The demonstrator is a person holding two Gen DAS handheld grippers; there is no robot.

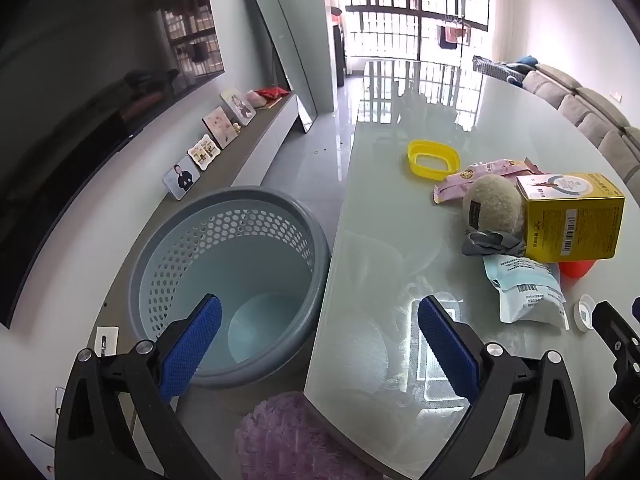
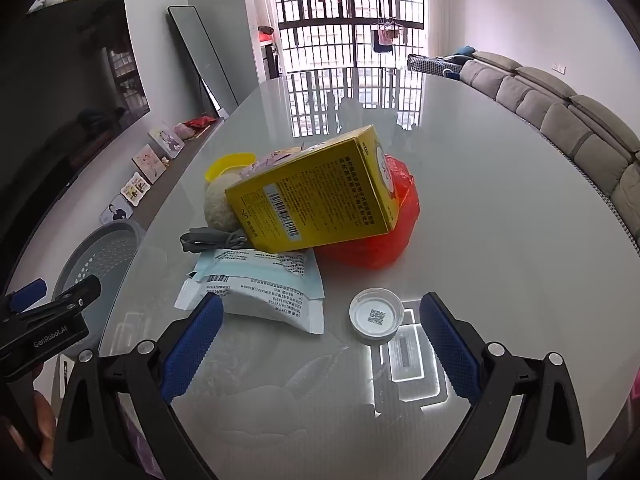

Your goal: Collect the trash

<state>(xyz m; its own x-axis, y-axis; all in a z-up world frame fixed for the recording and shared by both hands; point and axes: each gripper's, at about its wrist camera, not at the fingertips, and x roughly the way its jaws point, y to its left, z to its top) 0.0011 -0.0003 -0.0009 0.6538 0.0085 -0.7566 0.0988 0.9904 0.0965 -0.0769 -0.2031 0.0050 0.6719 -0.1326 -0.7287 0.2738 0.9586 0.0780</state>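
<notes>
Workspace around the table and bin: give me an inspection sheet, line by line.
Surface: glossy pale table, reflecting the window.
Job's things: yellow box tilted on a red bag; white-blue packet lying flat; white cap apart from the pile; pink wrapper; yellow ring.
Bin: grey perforated basket on the floor at the table edge, nothing seen inside.
Clutter: beige plush ball with a grey strap; purple fluffy cushion.
Grippers: left gripper open, over the table edge by the basket; right gripper open, over the table near the cap.
Cables: nothing seen.
Surroundings: wall TV, framed photos, leaning mirror, sofa.
</notes>
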